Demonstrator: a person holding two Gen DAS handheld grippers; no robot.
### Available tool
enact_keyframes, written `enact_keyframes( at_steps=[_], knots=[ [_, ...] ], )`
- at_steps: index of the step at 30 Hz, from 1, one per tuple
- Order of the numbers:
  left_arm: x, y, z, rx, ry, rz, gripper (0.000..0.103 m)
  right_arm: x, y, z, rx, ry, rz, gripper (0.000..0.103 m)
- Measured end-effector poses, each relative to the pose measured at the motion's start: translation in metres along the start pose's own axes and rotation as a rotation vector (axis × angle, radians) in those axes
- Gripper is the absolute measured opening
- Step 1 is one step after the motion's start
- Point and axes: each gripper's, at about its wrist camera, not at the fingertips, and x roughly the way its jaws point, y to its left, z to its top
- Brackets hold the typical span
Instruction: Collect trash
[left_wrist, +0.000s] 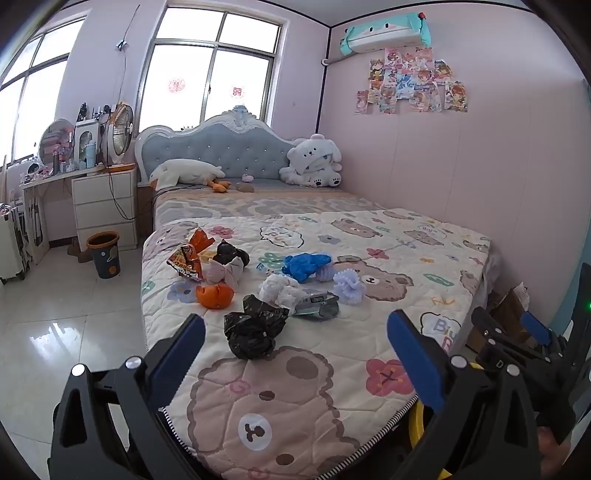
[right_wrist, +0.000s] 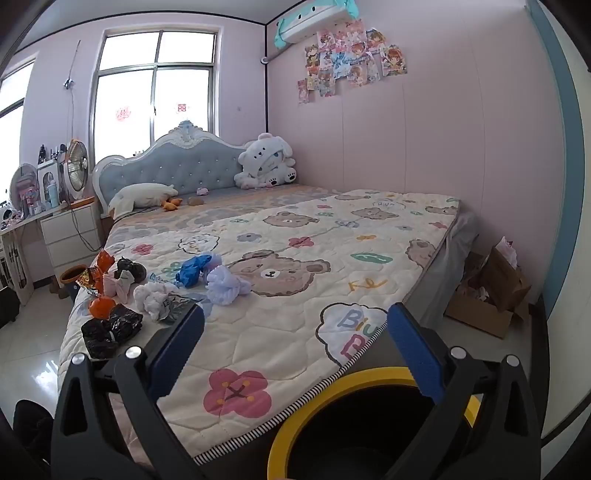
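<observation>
Black crumpled bag (left_wrist: 255, 328) lies on the bed (left_wrist: 369, 332), nearest the left claw (left_wrist: 295, 354). Both claws gape, empty; the right claw (right_wrist: 295, 347) hovers above a yellow-rimmed bin (right_wrist: 369, 380).

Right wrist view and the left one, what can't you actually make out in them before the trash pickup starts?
- Yellow-rimmed bin: right wrist view, inside too dark, lower part cut off by the frame edge and the open right gripper.
- Grey wrapper: left wrist view, label too small to read.
- Cardboard box: contents partly hidden by its flaps.
- Left gripper: open, holding nothing; the hand behind is out of view.
</observation>
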Motion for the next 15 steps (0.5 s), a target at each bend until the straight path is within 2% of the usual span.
enact_keyframes(
  at_steps=[15],
  knots=[
    [0.0002, -0.0001, 0.0000, 0.002, 0.004, 0.000, 0.095, -0.0035, -0.0036, -0.0016, 0.003, 0.005, 0.001, 0.095]
  ],
)
